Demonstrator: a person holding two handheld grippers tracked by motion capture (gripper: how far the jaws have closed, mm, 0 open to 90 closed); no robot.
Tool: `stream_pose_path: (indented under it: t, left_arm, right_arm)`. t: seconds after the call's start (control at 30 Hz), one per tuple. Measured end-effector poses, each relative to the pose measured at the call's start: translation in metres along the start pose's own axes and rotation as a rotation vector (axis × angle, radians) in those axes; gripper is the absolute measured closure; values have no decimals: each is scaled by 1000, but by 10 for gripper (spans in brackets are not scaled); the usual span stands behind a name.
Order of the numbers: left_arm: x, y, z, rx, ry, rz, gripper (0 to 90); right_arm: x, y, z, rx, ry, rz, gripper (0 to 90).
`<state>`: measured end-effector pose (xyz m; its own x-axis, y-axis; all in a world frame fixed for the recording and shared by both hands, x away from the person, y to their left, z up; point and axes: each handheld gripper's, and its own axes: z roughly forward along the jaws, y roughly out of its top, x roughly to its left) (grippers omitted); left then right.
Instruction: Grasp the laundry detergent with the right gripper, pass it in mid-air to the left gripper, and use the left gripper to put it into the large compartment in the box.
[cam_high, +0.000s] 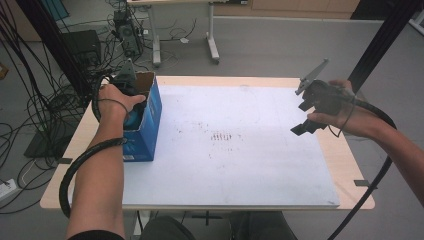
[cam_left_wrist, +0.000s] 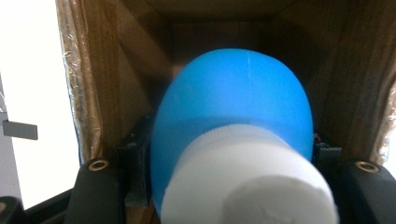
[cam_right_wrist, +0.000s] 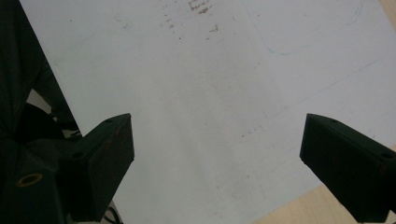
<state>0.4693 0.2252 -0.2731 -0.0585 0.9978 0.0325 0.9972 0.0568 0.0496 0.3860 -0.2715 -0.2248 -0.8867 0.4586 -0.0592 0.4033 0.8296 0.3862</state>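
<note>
We pinch the blue bottle (cam_left_wrist: 233, 121) in our left gripper (cam_high: 131, 102), lowered into the box (cam_high: 150, 125) for packing, while our right gripper (cam_high: 306, 116) waits spread above the table (cam_high: 240, 165).

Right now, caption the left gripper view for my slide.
Left gripper shut on a blue bottle inside the cardboard box.
</note>
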Motion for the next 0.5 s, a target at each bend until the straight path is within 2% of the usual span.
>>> stream_pose_path:
  t: [0.5]
  left_arm:
    - [0, -1, 0, -3, 1, 0, 363]
  right_arm:
    - [-1, -2, -1, 2, -6, 0, 99]
